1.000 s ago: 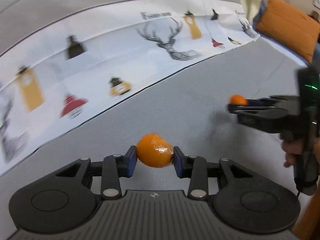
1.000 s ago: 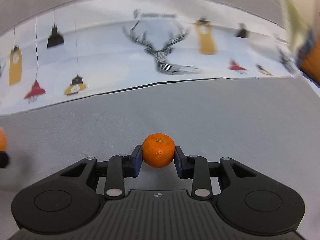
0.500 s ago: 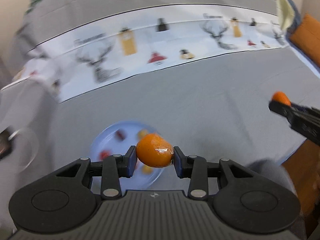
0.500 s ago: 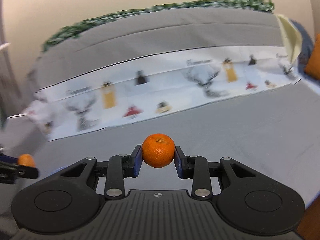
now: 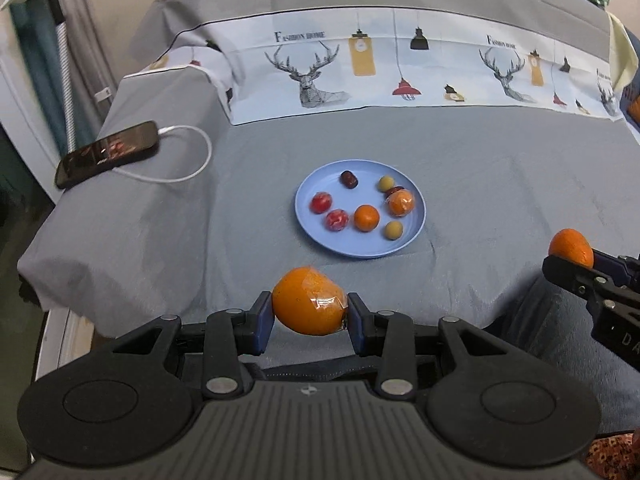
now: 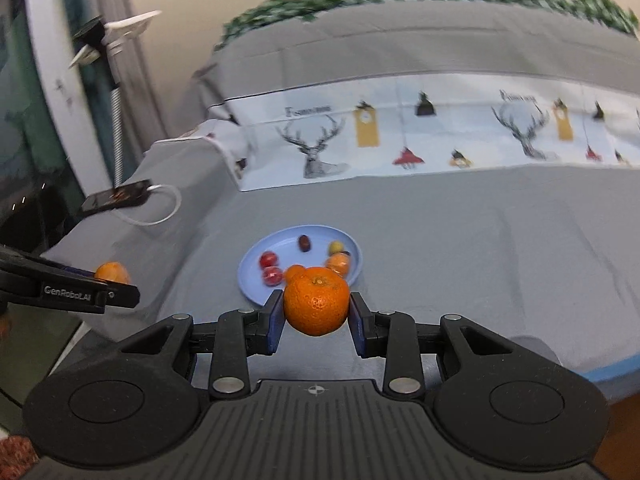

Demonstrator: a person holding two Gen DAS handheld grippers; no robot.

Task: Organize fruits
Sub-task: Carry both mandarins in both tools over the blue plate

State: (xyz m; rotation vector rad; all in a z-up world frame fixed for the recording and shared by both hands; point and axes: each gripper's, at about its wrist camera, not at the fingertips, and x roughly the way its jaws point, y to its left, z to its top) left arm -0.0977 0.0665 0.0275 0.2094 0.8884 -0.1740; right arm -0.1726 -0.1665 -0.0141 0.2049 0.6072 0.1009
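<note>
My left gripper [image 5: 308, 314] is shut on a plastic-wrapped orange [image 5: 308, 300], held above the near edge of the grey bed. My right gripper [image 6: 316, 316] is shut on a bare mandarin [image 6: 316, 304]; it also shows at the right of the left wrist view [image 5: 570, 244]. A blue plate [image 5: 320, 236] lies on the bed ahead of both grippers. It holds several fruits: two red ones [image 5: 321, 202], an orange [image 5: 366, 218], a wrapped orange [image 5: 401, 203], two yellow-green ones [image 5: 393, 230] and a dark one [image 5: 349, 179].
A black phone [image 5: 106, 153] with a white cable [image 5: 188, 172] lies on the bed's left side. A white printed cloth with deer [image 5: 380, 68] runs across the back. A stand with a clamp [image 6: 108, 40] is at the far left.
Both views have swung left and pulled back, so the plate and phone came into view. Both grippers stay shut on their fruit.
</note>
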